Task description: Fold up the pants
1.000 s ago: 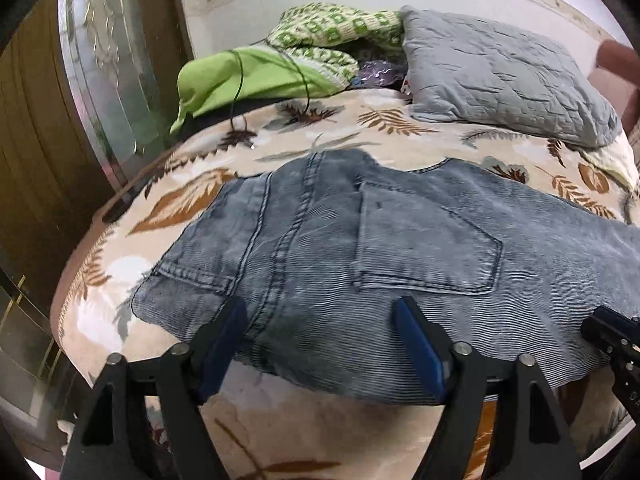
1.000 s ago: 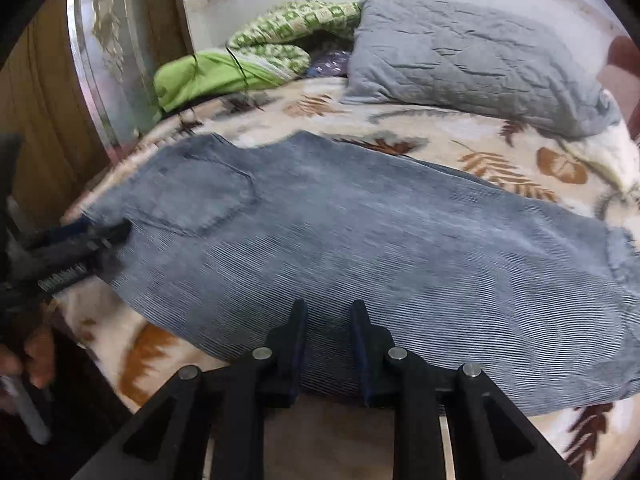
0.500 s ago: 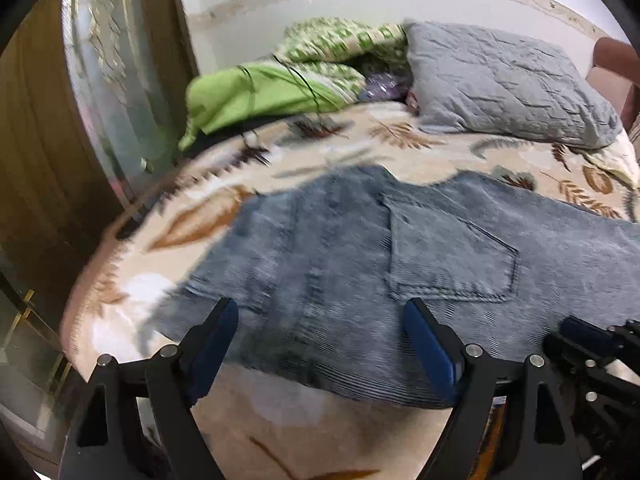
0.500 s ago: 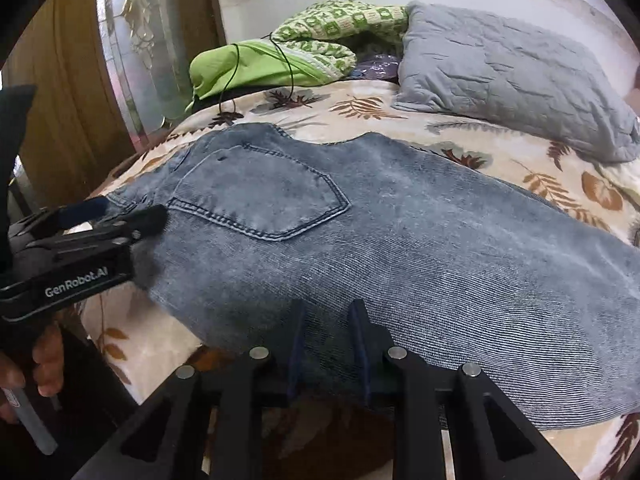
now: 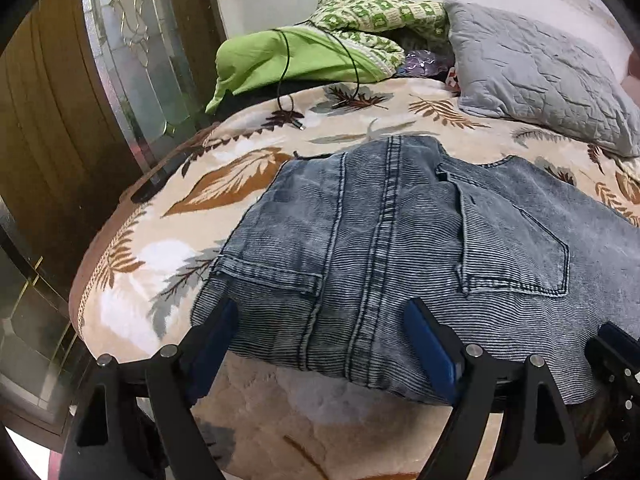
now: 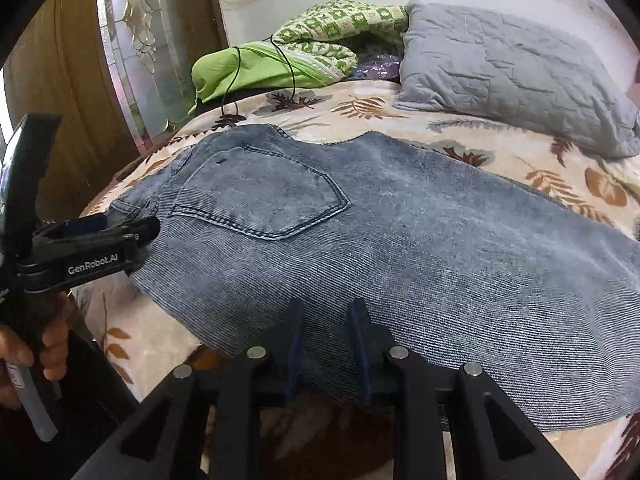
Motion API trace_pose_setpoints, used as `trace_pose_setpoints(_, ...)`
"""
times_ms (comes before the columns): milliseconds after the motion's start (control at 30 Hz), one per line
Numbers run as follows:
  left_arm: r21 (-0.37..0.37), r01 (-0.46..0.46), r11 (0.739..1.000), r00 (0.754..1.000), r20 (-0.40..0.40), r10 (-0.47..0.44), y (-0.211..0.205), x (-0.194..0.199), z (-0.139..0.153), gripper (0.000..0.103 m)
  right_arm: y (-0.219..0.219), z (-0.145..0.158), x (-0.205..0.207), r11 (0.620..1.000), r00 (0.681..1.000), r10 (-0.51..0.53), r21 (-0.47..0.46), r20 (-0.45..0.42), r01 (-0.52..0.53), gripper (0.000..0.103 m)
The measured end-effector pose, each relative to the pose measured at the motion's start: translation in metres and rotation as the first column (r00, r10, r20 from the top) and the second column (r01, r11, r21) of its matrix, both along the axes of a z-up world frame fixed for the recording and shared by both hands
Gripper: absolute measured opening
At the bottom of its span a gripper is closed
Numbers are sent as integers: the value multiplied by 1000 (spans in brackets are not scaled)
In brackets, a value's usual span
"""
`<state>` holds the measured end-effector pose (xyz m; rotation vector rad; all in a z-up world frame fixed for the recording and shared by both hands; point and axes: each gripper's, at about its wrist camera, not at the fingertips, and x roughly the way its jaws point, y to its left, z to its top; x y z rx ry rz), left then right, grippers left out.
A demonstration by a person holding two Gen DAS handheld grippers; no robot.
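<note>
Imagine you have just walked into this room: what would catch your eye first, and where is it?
The grey-blue jeans dominate, spread flat across the leaf-patterned blanket near the bed's front edge, back pocket up. Behind them, a grey quilted pillow and a bright green cloth lie against the wall. In front, the left gripper stands wide open at the waist end, while the right gripper, narrowly set, has the jeans' near edge between its fingers.
</note>
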<state>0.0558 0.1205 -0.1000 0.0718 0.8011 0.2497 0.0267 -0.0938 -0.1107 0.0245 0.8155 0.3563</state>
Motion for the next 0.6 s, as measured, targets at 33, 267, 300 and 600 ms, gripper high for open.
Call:
trace_pose_setpoints(33, -14, -15, 1000, 1000, 0, 15, 5, 0, 1, 85, -1, 2, 0, 1000, 1000, -1, 4, -14, 1, 28)
trace_pose_setpoints(267, -35, -128, 991, 991, 42, 130, 35, -6, 7, 87, 6, 20, -13, 991, 996, 81, 101, 41, -85, 28)
trace_pose_setpoints(300, -59, -141, 988, 988, 55, 145, 42, -8, 10, 87, 10, 23, -16, 988, 993, 105, 110, 58, -111, 28)
trace_pose_setpoints(600, -86, -158, 984, 984, 69, 164, 56, -13, 14, 87, 48, 29, -37, 968, 958, 240, 36, 155, -248, 67)
